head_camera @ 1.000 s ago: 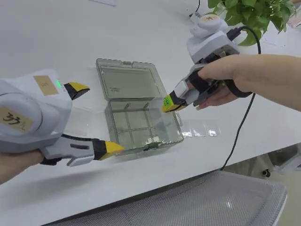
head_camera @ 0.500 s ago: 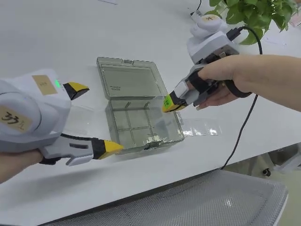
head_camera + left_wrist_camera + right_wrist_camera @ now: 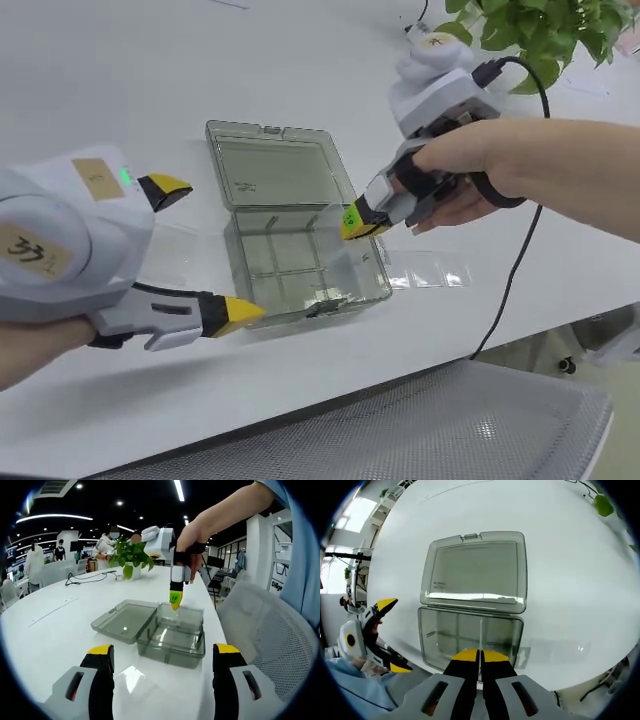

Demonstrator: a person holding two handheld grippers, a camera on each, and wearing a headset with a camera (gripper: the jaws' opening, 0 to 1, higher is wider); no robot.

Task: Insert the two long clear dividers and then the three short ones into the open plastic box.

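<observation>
The open clear plastic box (image 3: 300,268) sits mid-table with its lid (image 3: 280,172) laid flat behind it. Clear dividers form a grid inside. My right gripper (image 3: 353,223) hovers over the box's right side, shut on a clear divider (image 3: 352,262) that hangs down into the box. Seen from the right gripper view, that divider (image 3: 481,632) is an edge-on line rising from the shut gripper (image 3: 480,655) across the box (image 3: 445,630). My left gripper (image 3: 205,250) is open and holds nothing, left of the box. In the left gripper view, this gripper (image 3: 163,652) faces the box (image 3: 172,641).
Loose clear short dividers (image 3: 432,273) lie on the table right of the box. Another clear sheet (image 3: 132,676) lies just in front of my left gripper. A potted plant (image 3: 530,28) stands at the back right. A black cable (image 3: 518,262) drops over the near table edge above a mesh chair (image 3: 420,425).
My right gripper has shifted slightly left over the box with the divider still in it. The left gripper has stayed put.
</observation>
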